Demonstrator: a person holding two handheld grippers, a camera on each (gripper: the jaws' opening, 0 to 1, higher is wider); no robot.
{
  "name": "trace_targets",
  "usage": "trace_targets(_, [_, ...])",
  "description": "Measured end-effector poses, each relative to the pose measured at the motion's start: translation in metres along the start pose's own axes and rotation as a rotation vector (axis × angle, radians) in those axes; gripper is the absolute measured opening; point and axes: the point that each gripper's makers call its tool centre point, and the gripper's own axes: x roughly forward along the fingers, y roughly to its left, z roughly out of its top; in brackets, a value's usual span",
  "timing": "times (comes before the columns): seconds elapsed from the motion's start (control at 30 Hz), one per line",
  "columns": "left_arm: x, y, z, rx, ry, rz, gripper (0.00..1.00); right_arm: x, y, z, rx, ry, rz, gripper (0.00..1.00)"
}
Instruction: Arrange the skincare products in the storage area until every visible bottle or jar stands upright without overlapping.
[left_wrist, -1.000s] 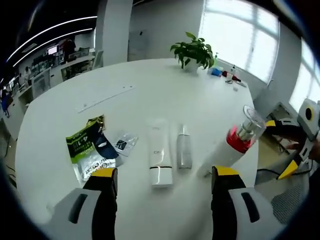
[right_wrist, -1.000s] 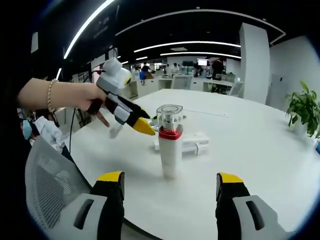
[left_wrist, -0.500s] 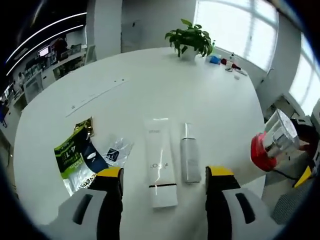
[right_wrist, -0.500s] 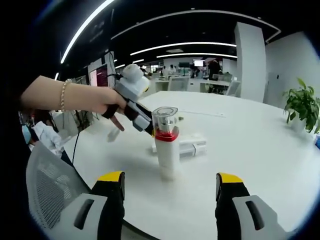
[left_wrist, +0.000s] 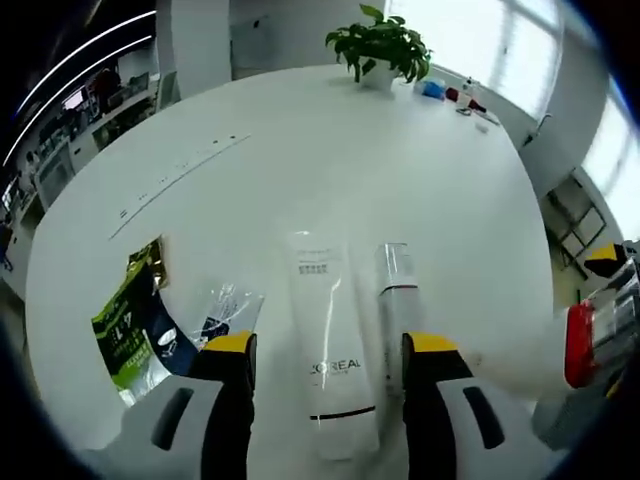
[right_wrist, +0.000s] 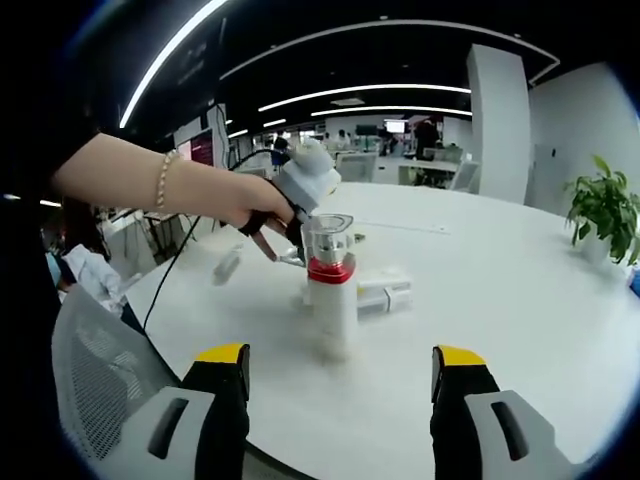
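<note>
A white L'Oreal tube (left_wrist: 330, 340) lies flat on the round white table (left_wrist: 300, 170), with a slim clear bottle (left_wrist: 397, 305) lying beside it on the right. My left gripper (left_wrist: 330, 348) is open and hovers over them, its jaws standing either side of the tube's lower end. A white bottle with a red collar and clear cap (right_wrist: 330, 290) stands upright in front of my open right gripper (right_wrist: 340, 358), whose jaws hold nothing. That bottle also shows at the left gripper view's right edge (left_wrist: 585, 340). In the right gripper view a hand holds the left gripper (right_wrist: 305, 188) just behind the upright bottle, above the lying tube (right_wrist: 385, 295).
A green sachet (left_wrist: 130, 335) and a clear packet (left_wrist: 225, 310) lie left of the tube. A potted plant (left_wrist: 380, 40) and small items stand at the table's far edge. A grey mesh chair (right_wrist: 110, 380) sits by the near table edge.
My left gripper has moved forward and down over the lying tube and slim bottle. From the right gripper it is seen passing rightward behind the upright bottle. My right gripper has held still.
</note>
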Motion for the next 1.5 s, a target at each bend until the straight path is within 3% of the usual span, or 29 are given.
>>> trace_targets(0.27, [0.020,0.013,0.002,-0.012,0.048,0.007,0.51,0.000,-0.002,0.001,0.003,-0.007,-0.004,0.79])
trace_targets(0.7, [0.035,0.000,0.004,0.002,0.119,0.016,0.45,0.000,-0.003,0.002,0.014,-0.015,-0.008,0.78])
trace_targets(0.9, [0.039,0.011,0.003,0.057,0.153,0.052,0.42,0.000,-0.003,0.003,0.015,-0.017,-0.007,0.78])
trace_targets(1.5, [0.039,0.007,0.007,0.046,0.137,0.049,0.37,0.000,-0.003,0.001,0.012,-0.012,-0.004,0.78])
